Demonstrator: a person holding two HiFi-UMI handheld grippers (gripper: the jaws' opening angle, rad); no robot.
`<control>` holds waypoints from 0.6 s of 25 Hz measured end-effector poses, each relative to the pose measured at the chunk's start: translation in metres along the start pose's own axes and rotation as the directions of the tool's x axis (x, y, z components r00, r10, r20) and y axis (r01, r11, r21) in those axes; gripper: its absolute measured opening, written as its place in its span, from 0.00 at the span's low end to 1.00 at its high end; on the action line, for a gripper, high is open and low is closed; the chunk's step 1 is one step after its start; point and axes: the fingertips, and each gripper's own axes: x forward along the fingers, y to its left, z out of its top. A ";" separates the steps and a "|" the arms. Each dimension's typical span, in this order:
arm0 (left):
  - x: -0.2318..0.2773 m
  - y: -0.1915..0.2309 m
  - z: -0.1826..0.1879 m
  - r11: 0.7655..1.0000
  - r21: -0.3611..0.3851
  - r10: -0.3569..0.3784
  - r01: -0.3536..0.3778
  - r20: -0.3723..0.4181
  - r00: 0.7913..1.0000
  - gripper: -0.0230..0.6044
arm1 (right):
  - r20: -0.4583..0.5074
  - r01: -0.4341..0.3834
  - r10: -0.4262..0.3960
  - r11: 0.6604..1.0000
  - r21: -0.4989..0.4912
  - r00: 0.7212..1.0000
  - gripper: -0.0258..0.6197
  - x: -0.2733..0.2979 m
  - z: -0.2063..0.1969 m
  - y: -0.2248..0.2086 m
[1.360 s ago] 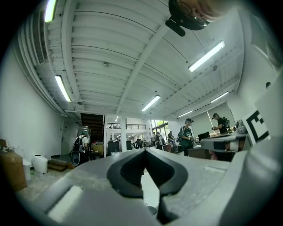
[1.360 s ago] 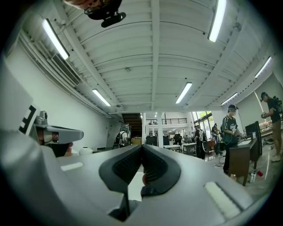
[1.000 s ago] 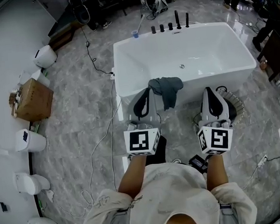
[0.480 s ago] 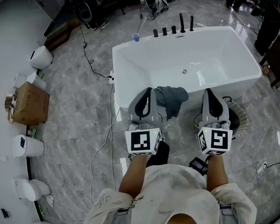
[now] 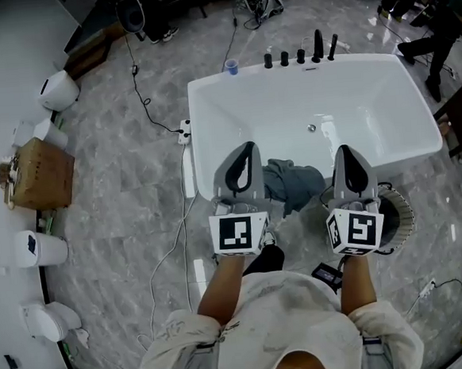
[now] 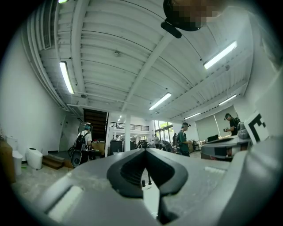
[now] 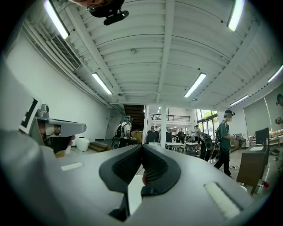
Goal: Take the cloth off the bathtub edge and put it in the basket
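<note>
A grey-blue cloth hangs over the near edge of the white bathtub in the head view. My left gripper is shut and empty, its tip over the tub's near rim just left of the cloth. On the cloth's right, my right gripper is also shut with nothing in it. Neither touches the cloth. A round basket stands on the floor by the tub's near right corner, partly hidden behind the right gripper. Both gripper views point out into the room and up at the ceiling, with closed jaws and no cloth.
Black taps and a blue cup sit on the tub's far rim. Cables trail over the marble floor at left. A cardboard box and white containers line the left wall. People stand at the far right.
The view has moved closer to the tub. The cloth now lies between the two gripper tips instead of ahead of them. Both grippers stay shut.
</note>
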 end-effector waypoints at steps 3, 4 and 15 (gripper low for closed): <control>0.027 0.026 0.001 1.000 -0.019 -0.003 0.003 0.007 1.000 0.04 | -0.007 0.008 -0.008 1.000 -0.006 1.000 0.04 0.036 0.002 0.008; 0.035 0.032 0.000 1.000 -0.017 -0.009 0.009 0.008 1.000 0.04 | -0.008 0.013 -0.013 1.000 -0.007 1.000 0.04 0.046 0.003 0.009; 0.082 0.056 -0.009 0.997 -0.039 -0.059 0.060 0.011 0.998 0.04 | -0.001 0.058 -0.058 0.998 -0.021 0.998 0.04 0.095 0.005 0.012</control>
